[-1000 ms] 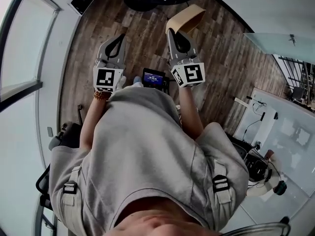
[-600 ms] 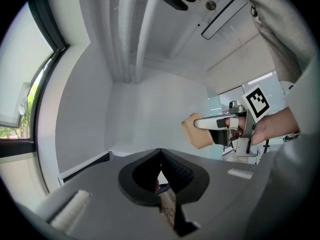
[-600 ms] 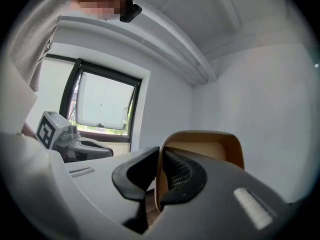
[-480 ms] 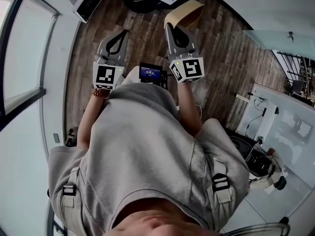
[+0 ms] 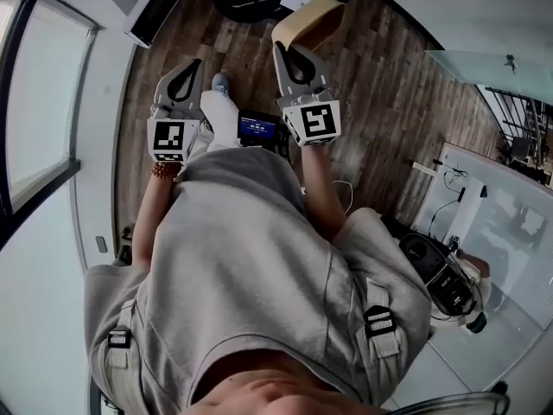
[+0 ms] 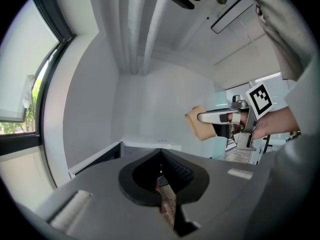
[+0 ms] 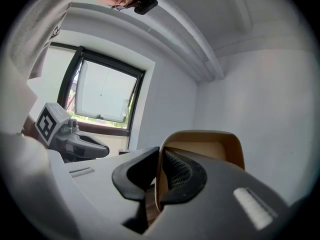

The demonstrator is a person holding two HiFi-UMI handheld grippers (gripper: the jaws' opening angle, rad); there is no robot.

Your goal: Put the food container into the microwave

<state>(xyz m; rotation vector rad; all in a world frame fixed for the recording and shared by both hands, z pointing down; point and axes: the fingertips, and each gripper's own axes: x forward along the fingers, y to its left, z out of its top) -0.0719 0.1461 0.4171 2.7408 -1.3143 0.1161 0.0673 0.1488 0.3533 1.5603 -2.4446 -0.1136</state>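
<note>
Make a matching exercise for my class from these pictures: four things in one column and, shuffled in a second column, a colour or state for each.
Things
1. left gripper
2. right gripper
3. food container
4. floor

Colour or state
A. brown wood planks
B. jaws shut on a thin tan wall
C. tan, gripped by one wall
D. jaws shut, nothing between them

Pairs: 1-D, 2-B, 3-C, 4-A.

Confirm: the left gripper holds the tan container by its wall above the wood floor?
Wrong gripper. The right gripper clamps the wall of the container above the wood floor, as the right gripper view shows. The left gripper is shut with nothing between its jaws.
</note>
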